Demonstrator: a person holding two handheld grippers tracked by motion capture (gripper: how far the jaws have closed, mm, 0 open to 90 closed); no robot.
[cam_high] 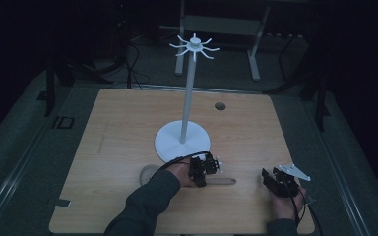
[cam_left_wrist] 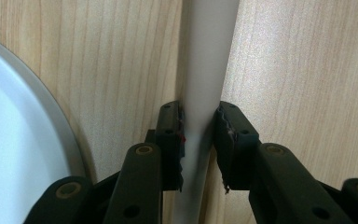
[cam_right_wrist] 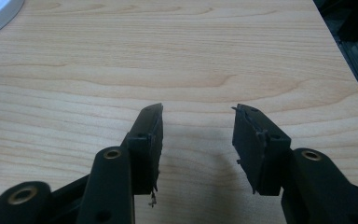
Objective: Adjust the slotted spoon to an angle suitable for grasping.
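Wood table (cam_high: 128,128): L gripper (cam_left_wrist: 199,140) clamping spatula handle (cam_left_wrist: 207,70).

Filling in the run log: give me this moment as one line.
left gripper: shut on strap, lying flat on table | right gripper: open, holding nothing | stand: upright, hooks bare

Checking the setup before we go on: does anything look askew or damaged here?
Nothing much. The stand is upright, and the left gripper grips a flat strip lying on the table. Only the right gripper pads look frayed at the edges.
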